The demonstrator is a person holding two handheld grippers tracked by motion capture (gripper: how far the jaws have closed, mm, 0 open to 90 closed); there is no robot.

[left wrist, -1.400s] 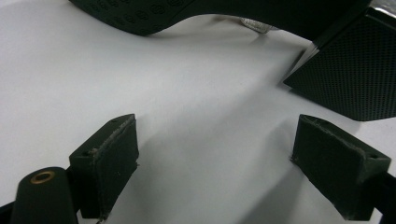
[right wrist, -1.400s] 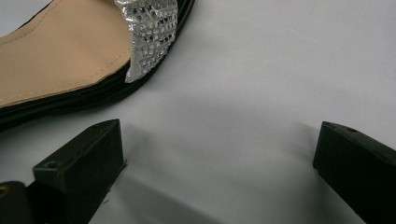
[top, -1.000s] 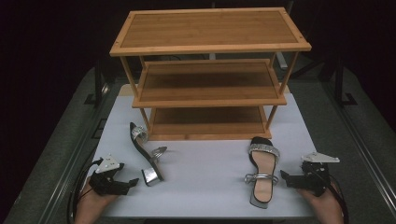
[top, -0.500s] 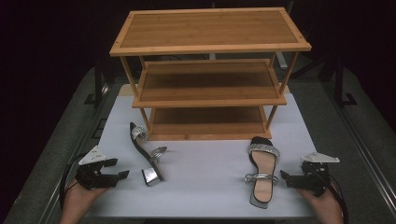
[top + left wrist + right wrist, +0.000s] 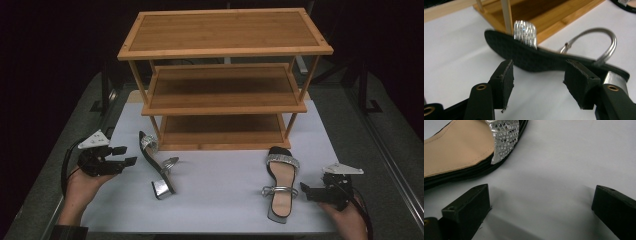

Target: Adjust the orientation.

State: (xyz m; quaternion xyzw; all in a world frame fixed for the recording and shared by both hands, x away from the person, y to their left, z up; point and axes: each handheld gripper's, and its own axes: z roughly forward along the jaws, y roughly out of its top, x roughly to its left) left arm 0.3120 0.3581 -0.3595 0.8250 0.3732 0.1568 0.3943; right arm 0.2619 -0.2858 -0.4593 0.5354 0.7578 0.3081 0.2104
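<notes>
A black sandal with a silver strap and block heel (image 5: 157, 167) lies on its side on the white mat, left of centre. My left gripper (image 5: 125, 155) hovers just left of it, raised off the mat. In the left gripper view the sandal's sole (image 5: 536, 58) runs across just beyond the left gripper (image 5: 537, 82), whose jaws have just been closing, with nothing between them. The matching sandal (image 5: 280, 182) stands upright at the right. My right gripper (image 5: 306, 192) rests beside it, wide open and empty. In the right gripper view that sandal (image 5: 456, 147) lies at the upper left, ahead of the right gripper (image 5: 541, 200).
A three-tier bamboo shoe rack (image 5: 225, 80) stands at the back of the white mat (image 5: 220, 200), its shelves bare. Dark table borders (image 5: 380, 150) flank the mat. A person's hands come in at the bottom corners.
My left gripper has lifted off the mat and moved up the picture, closer to the toe of the tipped sandal, and its jaws have narrowed. The right gripper and both sandals have stayed put.
</notes>
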